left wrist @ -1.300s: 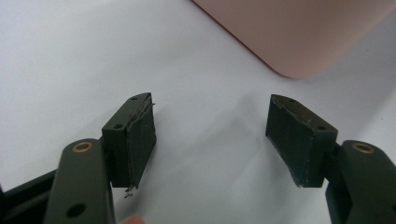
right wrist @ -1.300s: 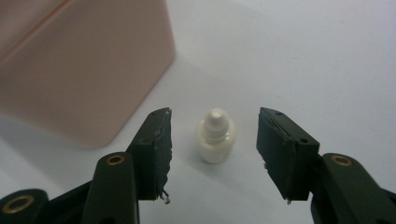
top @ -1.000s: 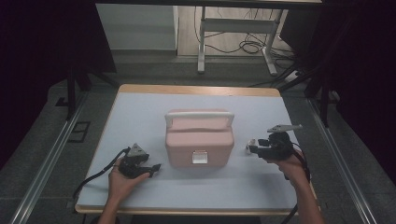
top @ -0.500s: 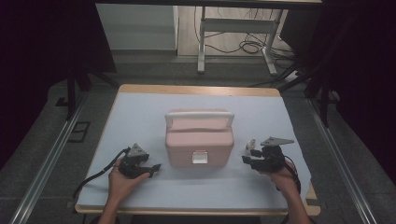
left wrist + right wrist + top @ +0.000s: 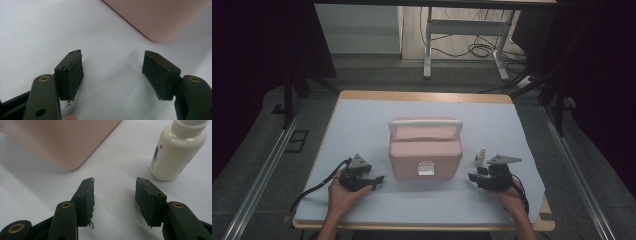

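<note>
Roughly at the middle of the table [image 5: 362,120], a little toward its near edge, sits a pink case [image 5: 425,150] with a pale handle along its far top edge and a small light latch on its near face. A small white bottle [image 5: 481,156] stands upright just off the case's right side, apart from it.

Down by the near edge, the left gripper [image 5: 377,181] rests low on the sheet, just off the case's near left corner, its jaws apart with nothing but bare sheet between them; in the left gripper view [image 5: 112,72] a rounded corner of the case lies ahead. The right gripper [image 5: 472,176] sits near the case's near right corner, just in front of the bottle. Its jaws have just been closing a little, yet they stand apart [image 5: 113,195] with nothing between them; the bottle [image 5: 177,150] stands ahead beyond the right-hand jaw, untouched.
</note>
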Tool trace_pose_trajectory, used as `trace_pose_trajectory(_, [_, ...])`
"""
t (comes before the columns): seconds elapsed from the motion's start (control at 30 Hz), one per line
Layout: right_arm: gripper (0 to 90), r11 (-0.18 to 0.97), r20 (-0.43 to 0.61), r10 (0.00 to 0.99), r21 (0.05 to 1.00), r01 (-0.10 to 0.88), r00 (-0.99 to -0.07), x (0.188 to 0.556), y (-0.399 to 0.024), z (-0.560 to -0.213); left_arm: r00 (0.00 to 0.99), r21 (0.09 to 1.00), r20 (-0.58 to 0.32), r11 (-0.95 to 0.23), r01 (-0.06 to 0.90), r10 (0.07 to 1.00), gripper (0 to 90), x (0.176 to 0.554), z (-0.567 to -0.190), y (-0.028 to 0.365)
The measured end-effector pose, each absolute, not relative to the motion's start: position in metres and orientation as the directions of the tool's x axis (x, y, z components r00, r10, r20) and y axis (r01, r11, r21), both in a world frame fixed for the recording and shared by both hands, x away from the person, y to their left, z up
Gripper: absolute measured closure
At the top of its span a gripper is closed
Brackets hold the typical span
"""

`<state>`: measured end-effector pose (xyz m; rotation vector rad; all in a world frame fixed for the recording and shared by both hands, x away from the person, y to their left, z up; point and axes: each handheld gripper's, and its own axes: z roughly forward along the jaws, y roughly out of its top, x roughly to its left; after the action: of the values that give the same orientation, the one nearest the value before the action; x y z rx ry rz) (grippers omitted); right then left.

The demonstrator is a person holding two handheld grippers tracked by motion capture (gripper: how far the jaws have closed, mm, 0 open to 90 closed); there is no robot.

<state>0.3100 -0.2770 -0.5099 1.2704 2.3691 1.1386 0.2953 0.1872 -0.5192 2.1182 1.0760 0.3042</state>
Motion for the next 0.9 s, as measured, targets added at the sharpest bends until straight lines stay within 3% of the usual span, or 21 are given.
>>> trace_pose_trajectory(0.73, [49.5,0.328,0.143,0.783,0.732,0.597,-0.606,0.307,-0.276,-0.515,0.615,0.702,-0.113,-0.376,0.605,0.78,32.8,0.295,-0.514,0.191])
trace_pose_trajectory(0.9, [49.3,0.332,0.144,0.777,0.733,0.594,-0.612,0.306,-0.275,-0.515,0.643,0.731,-0.105,-0.379,0.568,0.759,33.0,0.298,-0.503,0.199])
